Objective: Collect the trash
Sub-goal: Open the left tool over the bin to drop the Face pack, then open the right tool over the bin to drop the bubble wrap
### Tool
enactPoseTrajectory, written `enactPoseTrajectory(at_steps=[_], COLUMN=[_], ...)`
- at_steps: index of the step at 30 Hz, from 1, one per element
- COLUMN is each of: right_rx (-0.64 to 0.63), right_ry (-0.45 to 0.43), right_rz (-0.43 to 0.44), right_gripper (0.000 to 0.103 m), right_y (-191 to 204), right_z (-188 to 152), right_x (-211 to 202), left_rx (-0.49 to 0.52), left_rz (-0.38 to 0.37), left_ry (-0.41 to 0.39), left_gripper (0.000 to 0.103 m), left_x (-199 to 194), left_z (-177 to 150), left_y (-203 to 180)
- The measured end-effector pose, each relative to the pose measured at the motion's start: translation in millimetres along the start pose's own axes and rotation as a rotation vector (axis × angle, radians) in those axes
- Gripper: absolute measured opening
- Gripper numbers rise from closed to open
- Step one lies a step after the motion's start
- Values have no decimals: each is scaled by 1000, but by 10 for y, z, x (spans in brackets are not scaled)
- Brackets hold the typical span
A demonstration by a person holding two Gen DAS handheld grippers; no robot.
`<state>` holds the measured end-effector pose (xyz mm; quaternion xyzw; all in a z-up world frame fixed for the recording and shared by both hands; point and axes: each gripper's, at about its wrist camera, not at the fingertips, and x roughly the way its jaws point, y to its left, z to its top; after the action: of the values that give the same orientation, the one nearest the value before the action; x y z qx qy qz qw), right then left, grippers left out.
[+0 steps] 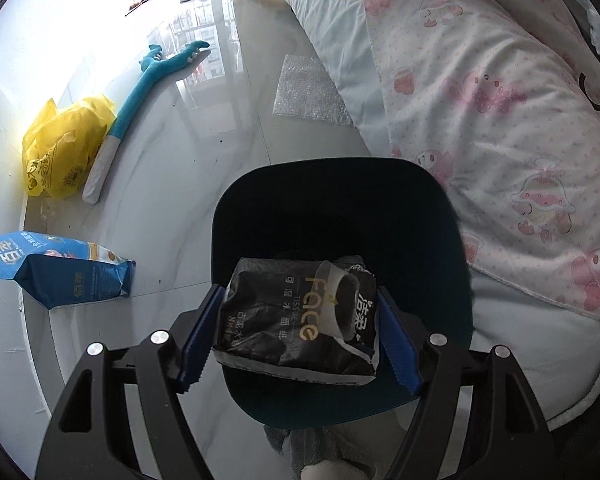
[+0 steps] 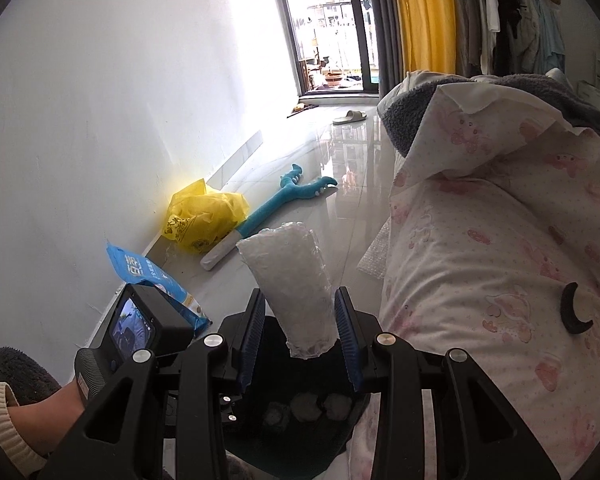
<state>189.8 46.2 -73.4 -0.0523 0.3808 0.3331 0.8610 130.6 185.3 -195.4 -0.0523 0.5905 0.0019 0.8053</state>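
A black tissue pack with gold "face" lettering sits between the blue pads of my left gripper, which is shut on it. The pack hangs tilted over the mouth of a dark bin on the floor. My right gripper is shut on a roll of clear bubble wrap that sticks up past its fingertips. It is also above the bin, where several crumpled pieces lie at the bottom.
On the glossy floor by the wall lie a yellow plastic bag, a blue plush toy stick and a blue packet. A bubble wrap sheet lies beside the bed with its pink-print quilt. A hand holds the left tool.
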Motion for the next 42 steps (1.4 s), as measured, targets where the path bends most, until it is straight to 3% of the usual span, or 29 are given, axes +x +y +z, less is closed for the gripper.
enactPoseTrajectory(at_steps=[6, 11, 16, 31, 42], right_rx=[-13, -13, 0, 74, 45], right_ry=[42, 90, 150, 388, 517], right_rz=[8, 22, 25, 1, -29], right_gripper=[37, 37, 37, 37, 37], right_y=[137, 233, 289, 241, 266], right_z=[-13, -31, -85, -476, -752], right_x=[222, 419, 604, 1276, 1549], left_rx=[-8, -21, -36, -126, -67], left_rz=[-9, -48, -45, -71, -73], left_ry=[48, 30, -7, -302, -501], left_gripper=[80, 93, 94, 94, 94], left_x=[68, 12, -50, -664, -1159], left_z=[-106, -177, -205, -185, -115], left_y=[135, 236, 315, 724, 663])
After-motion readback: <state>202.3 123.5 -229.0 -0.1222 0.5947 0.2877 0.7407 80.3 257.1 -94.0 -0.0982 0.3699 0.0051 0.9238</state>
